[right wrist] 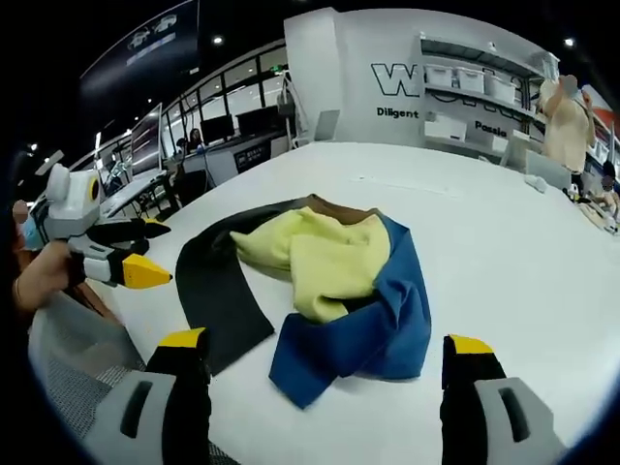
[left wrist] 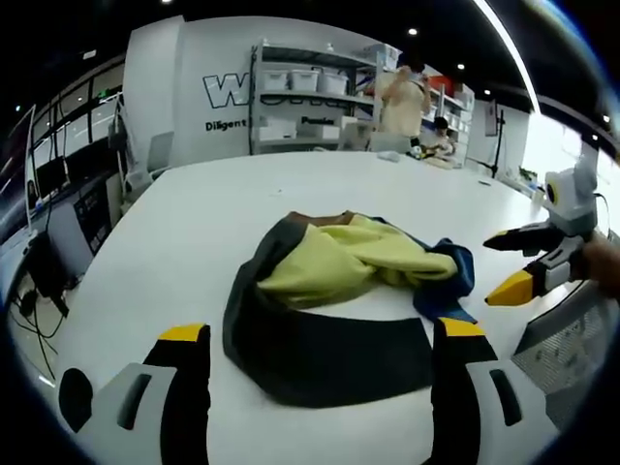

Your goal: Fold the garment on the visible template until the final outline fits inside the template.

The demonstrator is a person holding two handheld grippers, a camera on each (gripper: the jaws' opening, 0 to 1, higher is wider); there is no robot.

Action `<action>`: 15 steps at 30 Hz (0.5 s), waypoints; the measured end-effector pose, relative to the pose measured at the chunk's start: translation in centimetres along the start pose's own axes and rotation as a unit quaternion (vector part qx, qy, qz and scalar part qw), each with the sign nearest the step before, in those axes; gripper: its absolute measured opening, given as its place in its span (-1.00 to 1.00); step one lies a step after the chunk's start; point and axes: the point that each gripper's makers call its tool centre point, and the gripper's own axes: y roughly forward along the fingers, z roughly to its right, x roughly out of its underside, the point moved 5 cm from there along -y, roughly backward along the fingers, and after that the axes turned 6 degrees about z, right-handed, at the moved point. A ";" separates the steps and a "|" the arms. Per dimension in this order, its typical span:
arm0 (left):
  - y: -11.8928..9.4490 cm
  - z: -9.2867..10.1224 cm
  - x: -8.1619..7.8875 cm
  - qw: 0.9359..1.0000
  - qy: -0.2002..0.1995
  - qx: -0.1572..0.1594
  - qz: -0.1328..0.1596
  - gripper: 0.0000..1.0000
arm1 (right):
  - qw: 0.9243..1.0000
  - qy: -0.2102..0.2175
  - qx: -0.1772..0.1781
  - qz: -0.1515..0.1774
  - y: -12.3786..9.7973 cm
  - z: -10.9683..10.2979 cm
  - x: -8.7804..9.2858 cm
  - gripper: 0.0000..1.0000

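Observation:
A crumpled garment [left wrist: 334, 291] lies on the white table [left wrist: 194, 223], with black, yellow, blue and brown panels bunched together. My left gripper [left wrist: 322, 334] is open, its yellow-tipped jaws standing either side of the garment's near black edge with nothing between them. From the right comes my right gripper [left wrist: 504, 264], also open, just off the blue part. In the right gripper view the garment [right wrist: 329, 281] shows its blue panel nearest. My right gripper [right wrist: 325, 341] is open just short of it, and the left gripper [right wrist: 163, 254] is open at the left beside the black strip.
A grey mesh surface [left wrist: 572, 339] sits at the table's near edge, also seen as mesh [right wrist: 77, 358]. Shelves with white bins [left wrist: 310, 92] stand behind the table. One person [left wrist: 405, 102] stands by them. Desks with monitors [left wrist: 68, 184] line the left side.

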 end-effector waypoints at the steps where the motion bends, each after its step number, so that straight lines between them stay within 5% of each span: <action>1: 0.0 0.0 0.0 1.000 -0.001 0.000 -0.001 0.96 | 1.000 -0.002 0.000 -0.002 0.0 0.0 0.0 0.98; 15: 0.0 0.0 0.2 1.000 0.014 -0.001 -0.008 0.98 | 1.000 -0.001 0.010 -0.012 0.0 0.4 0.4 0.98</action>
